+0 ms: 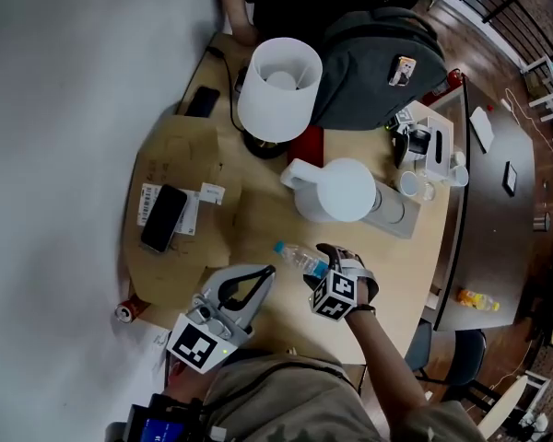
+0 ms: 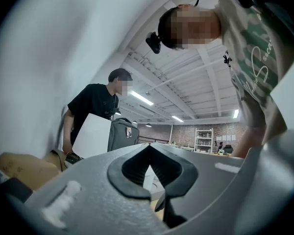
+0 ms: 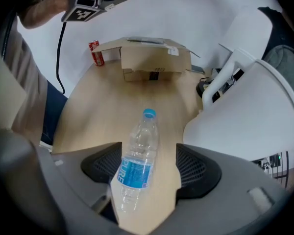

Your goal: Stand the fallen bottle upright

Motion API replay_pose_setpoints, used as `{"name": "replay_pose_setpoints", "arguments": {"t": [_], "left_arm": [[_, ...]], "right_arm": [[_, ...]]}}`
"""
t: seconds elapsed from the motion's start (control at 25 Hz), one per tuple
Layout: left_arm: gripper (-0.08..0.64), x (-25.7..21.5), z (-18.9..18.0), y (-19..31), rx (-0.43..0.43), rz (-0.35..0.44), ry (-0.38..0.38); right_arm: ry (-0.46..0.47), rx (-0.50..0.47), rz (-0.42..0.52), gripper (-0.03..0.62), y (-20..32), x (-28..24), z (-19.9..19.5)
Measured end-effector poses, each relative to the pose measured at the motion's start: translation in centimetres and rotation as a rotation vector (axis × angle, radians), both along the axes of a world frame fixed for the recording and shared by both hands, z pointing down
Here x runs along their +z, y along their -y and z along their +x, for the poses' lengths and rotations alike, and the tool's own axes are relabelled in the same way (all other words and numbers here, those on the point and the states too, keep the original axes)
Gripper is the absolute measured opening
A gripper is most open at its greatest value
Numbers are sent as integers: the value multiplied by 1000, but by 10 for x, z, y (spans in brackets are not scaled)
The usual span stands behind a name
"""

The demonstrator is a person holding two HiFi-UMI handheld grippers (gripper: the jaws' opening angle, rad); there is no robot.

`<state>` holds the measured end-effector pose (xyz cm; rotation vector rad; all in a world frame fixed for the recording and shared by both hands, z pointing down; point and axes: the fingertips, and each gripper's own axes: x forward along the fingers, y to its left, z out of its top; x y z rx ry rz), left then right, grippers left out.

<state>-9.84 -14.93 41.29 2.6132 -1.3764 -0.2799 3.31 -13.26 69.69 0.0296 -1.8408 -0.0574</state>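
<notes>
My right claw (image 3: 154, 173) is spread wide, one pad on either side of the clear water bottle (image 3: 138, 153). The bottle lies on its side on the wooden table (image 3: 103, 111), with its blue cap pointing away from me toward the cardboard box (image 3: 154, 62). It sits nearer one pad, but nothing is pinching it. My left claw (image 2: 149, 153) is pressed together on nothing and held off to the side. I judge the job barely begun: I have yet to close on the body, lift it, tip it onto its base and let go.
</notes>
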Motion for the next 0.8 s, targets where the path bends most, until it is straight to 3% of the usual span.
{"name": "replay_pose_setpoints", "arguments": {"t": [0.8], "left_arm": [[3, 28, -5, 20, 25, -56, -12]], "right_arm": [[-48, -8, -48, 345, -1, 23, -2]]}}
